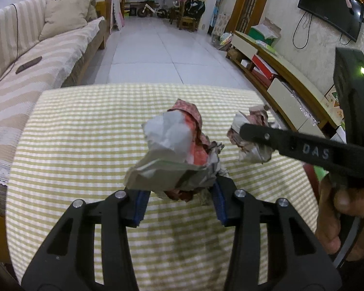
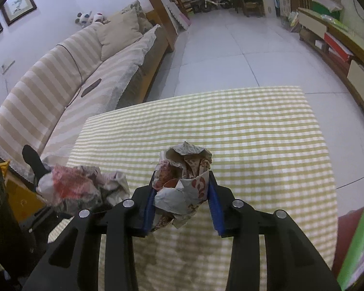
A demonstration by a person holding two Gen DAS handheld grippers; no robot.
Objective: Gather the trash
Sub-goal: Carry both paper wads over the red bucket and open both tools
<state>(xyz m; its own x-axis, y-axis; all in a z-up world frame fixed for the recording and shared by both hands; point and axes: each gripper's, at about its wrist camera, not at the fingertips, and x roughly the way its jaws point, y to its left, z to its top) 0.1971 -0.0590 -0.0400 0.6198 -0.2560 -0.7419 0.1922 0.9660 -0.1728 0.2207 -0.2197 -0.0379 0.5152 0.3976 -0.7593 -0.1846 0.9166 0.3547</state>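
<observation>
In the left wrist view my left gripper [image 1: 179,201] is shut on a crumpled grey-and-red paper wad [image 1: 174,145], its blue pads pressing the wad's lower end. The wad hangs above the yellow-checked tablecloth [image 1: 85,133]. To its right, one black finger [image 1: 291,145] of the other gripper lies across a second crumpled wad [image 1: 252,133]. In the right wrist view my right gripper [image 2: 182,206] is shut on that printed red-and-grey wad [image 2: 184,181], also off the cloth [image 2: 267,145]. The left gripper's wad [image 2: 77,186] shows at the left edge.
A striped sofa [image 1: 24,72] with cushions runs along the left of the table. A low TV cabinet [image 1: 279,72] and a wall-mounted screen [image 1: 332,7] are on the right. A person's hand [image 1: 339,206] holds the right gripper. White tiled floor [image 1: 157,48] lies beyond the table.
</observation>
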